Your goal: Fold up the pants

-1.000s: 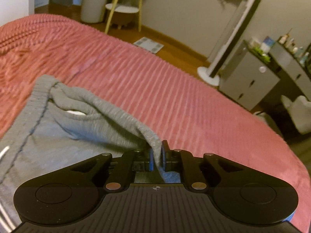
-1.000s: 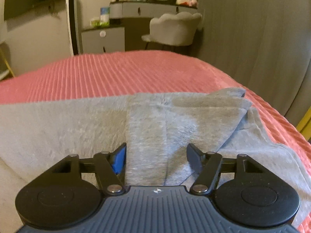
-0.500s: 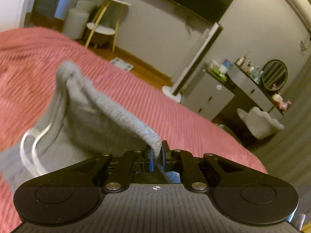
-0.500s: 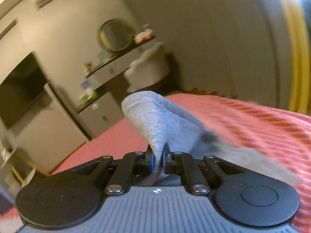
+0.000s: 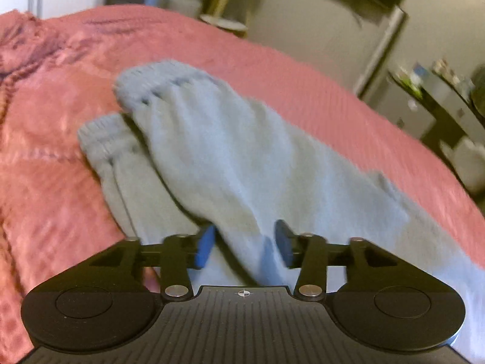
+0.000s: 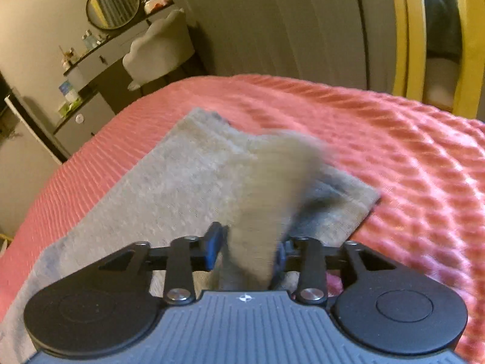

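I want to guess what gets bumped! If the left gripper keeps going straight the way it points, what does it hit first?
Most likely the gray pants. The left gripper has its fingers opening, with the pants' fabric lying between them and stretching on ahead over the pink bedspread. The blur makes depth uncertain.

No text, label, brand name or number can be read in either view. The only sign is a small round crosshair mark on the housing of each hand-held gripper, at the middle of the top edge. The bottles and boxes on the far dresser (image 6: 91, 57) are too small and blurred for any lettering to be made out.
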Demonstrator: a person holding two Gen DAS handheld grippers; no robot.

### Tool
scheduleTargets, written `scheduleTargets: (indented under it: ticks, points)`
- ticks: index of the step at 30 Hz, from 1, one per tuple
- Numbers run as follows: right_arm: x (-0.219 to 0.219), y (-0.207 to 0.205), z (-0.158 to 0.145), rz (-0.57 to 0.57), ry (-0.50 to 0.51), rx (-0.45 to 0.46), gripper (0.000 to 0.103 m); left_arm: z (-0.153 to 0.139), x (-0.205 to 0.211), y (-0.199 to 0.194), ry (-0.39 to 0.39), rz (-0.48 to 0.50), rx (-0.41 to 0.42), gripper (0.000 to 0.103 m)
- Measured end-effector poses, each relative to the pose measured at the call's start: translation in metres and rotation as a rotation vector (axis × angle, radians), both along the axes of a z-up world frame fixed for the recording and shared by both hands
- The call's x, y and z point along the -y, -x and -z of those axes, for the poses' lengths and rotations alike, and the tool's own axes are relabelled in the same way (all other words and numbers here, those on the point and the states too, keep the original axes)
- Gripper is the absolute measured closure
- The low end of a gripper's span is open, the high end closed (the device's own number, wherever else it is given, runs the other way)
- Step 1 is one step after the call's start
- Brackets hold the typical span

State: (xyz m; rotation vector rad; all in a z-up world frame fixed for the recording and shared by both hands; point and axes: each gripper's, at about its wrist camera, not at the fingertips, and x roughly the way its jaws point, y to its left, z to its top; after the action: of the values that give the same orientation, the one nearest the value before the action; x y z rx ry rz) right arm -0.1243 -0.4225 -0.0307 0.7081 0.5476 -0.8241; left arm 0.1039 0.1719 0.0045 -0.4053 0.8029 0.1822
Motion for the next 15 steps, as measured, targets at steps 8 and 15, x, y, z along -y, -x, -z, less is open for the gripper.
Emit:
scheduleTargets:
  ticks: [8, 15]
  points:
    - [-0.006, -0.016, 0.003, -0.098, 0.046, -0.021, 0.020, 0.014, -0.036, -0.027, 0.070, -0.082, -0.040, 0.066]
    - [-0.019, -0.029, 0.004, -0.132, 0.106, -0.091, 0.017, 0.012, -0.052, -0.017, 0.102, -0.090, -0.026, 0.092]
